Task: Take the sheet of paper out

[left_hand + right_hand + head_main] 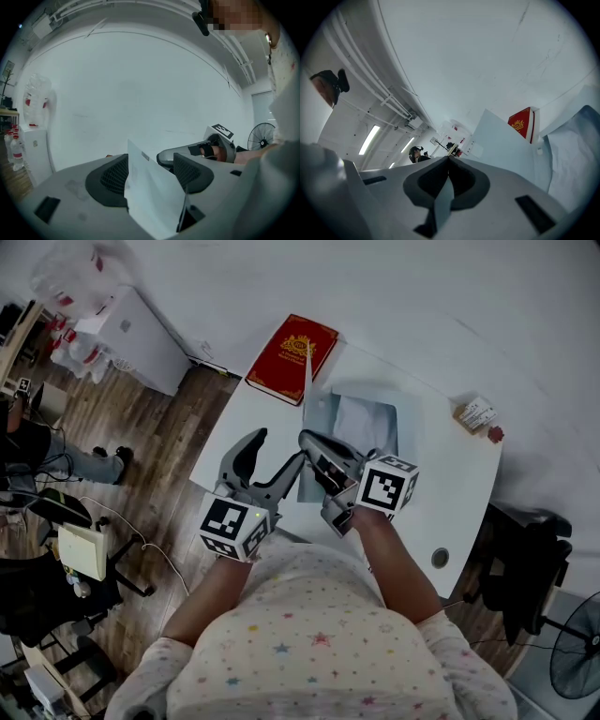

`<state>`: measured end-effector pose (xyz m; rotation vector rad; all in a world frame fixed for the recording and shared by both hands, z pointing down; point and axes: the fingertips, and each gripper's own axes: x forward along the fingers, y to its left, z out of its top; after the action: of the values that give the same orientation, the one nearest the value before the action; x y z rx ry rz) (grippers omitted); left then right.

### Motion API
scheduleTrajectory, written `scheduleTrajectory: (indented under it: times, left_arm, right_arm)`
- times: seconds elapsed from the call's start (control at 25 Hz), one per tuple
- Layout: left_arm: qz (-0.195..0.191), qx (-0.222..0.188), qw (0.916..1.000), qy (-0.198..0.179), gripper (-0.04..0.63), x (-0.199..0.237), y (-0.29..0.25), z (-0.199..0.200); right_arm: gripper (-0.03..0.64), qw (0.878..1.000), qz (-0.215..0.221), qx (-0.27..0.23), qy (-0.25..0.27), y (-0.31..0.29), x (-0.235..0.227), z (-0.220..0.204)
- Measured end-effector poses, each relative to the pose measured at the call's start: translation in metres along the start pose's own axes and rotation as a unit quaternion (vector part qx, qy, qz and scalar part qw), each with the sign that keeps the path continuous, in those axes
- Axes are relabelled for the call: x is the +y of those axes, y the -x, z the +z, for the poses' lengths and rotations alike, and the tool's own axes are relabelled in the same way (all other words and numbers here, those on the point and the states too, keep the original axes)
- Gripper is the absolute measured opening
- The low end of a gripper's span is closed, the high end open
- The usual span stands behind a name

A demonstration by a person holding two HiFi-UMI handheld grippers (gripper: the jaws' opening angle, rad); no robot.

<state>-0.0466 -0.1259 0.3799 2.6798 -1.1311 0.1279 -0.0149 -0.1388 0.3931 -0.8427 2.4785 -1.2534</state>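
Note:
The sheet of paper (pixel 150 190) stands on edge between the wide-apart jaws of my left gripper (pixel 150 171), and I cannot see either pad pressing on it. From the head view it shows as a thin pale strip (pixel 307 427) rising over the table. My right gripper (pixel 449 161) is shut on the sheet's edge (pixel 443 201). In the head view the left gripper (pixel 274 457) points up from the near table edge, and the right gripper (pixel 309 441) reaches in from the right. A translucent folder (pixel 366 423) lies flat behind them.
A red book (pixel 292 357) lies at the far corner of the white table (pixel 450 493). A small packet (pixel 476 414) sits near the right rim, and a round hole (pixel 440 558) is near the front. A black chair (pixel 525 568) stands at the right.

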Motion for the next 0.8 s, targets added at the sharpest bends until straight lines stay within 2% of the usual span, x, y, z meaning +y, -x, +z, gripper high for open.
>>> scheduleTrajectory:
  times: [0.24,0.44,0.8]
  left_arm:
    - [-0.005,0.006,0.9999,0.015,0.279,-0.001,0.005,-0.004]
    - [-0.031,0.037,0.9986,0.02,0.279,-0.012,0.009,-0.022]
    - [-0.044,0.043,0.9973,0.04,0.279,-0.012,0.009,-0.027]
  right_arm:
    - [0.002,1.0,0.004,0.008,0.005,-0.008,0.001,-0.003]
    - [0.002,0.999,0.0,0.019,0.025,-0.014,0.002,-0.005]
    - [0.003,0.998,-0.01,0.021,0.053,-0.014,0.001,-0.001]
